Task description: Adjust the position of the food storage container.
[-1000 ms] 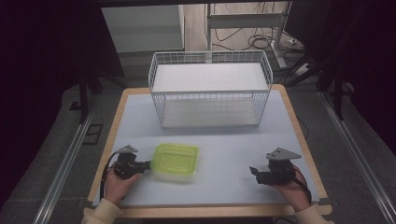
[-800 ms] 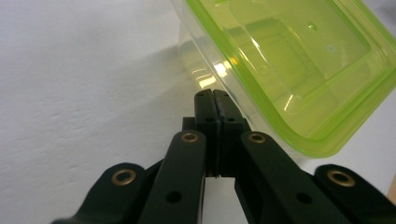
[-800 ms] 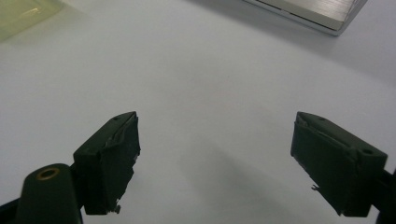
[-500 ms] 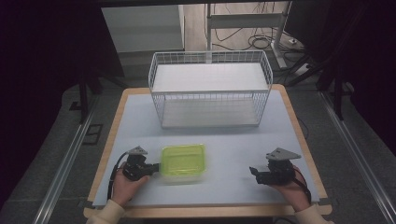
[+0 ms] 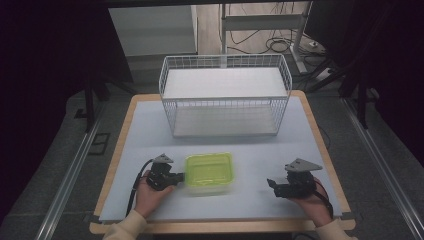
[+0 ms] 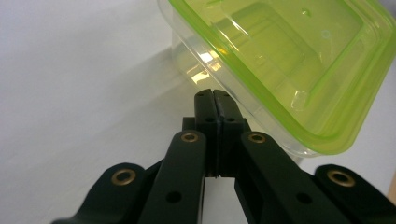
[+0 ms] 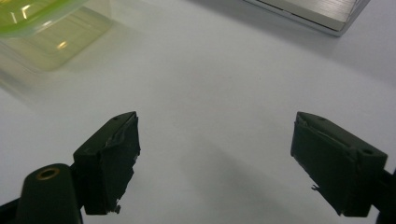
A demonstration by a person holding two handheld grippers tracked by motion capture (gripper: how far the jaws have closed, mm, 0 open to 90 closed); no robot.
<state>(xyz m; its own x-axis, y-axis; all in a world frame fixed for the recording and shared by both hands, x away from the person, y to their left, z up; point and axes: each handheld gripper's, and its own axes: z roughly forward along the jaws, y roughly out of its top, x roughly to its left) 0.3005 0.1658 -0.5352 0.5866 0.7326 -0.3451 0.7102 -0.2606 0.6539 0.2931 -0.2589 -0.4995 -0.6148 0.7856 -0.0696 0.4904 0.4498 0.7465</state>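
Left gripper [image 6: 213, 95]: jaws pressed together, holding nothing, tips against the green-lidded container [image 6: 280, 60].
Right gripper [image 7: 215, 158]: jaws wide apart, empty.

container [image 7: 46, 28]: blurred, cropped top-left | basket [image 7: 308, 14]: corner only

A yellow-green lid [image 5: 209, 169] is topping a clear box [image 6: 205, 70], by black grippers, a white wire basket [image 5: 225, 95] and a pale tabletop [image 5: 150, 130].
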